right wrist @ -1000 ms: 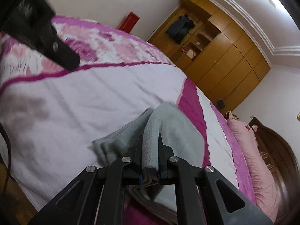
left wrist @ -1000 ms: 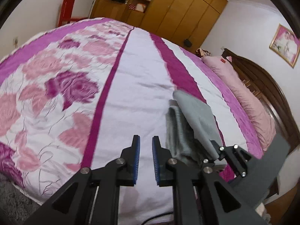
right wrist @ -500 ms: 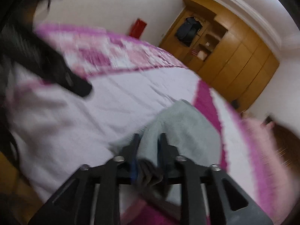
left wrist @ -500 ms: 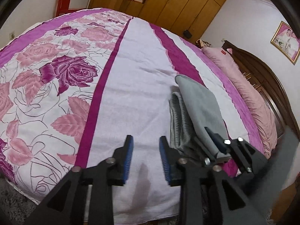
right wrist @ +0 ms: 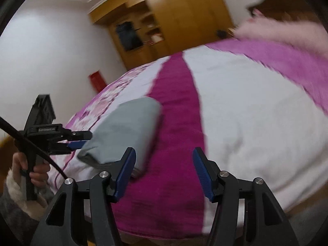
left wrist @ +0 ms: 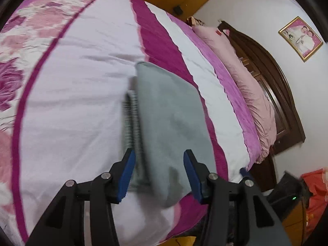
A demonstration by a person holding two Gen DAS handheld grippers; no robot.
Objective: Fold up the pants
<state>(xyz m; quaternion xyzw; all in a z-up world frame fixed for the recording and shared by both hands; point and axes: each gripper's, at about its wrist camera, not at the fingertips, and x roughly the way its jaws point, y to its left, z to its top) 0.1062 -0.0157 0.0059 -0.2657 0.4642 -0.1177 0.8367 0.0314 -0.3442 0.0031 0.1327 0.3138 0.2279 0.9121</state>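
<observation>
Both jaws are opening and grip nothing: my left gripper [left wrist: 158, 169] hovers over the folded grey pants [left wrist: 168, 110] near the bed [left wrist: 82, 94] edge, my right gripper [right wrist: 164, 170] just beside them. Blur hides the edges, so I'd probably check the layers are square before pressing flat.

The right gripper [right wrist: 164, 174] has let go of the folded pants [right wrist: 125, 131] and swung off beside them, jaws opening (nothing between). The left gripper [left wrist: 158, 174], opening too, now straddles the pants.
</observation>
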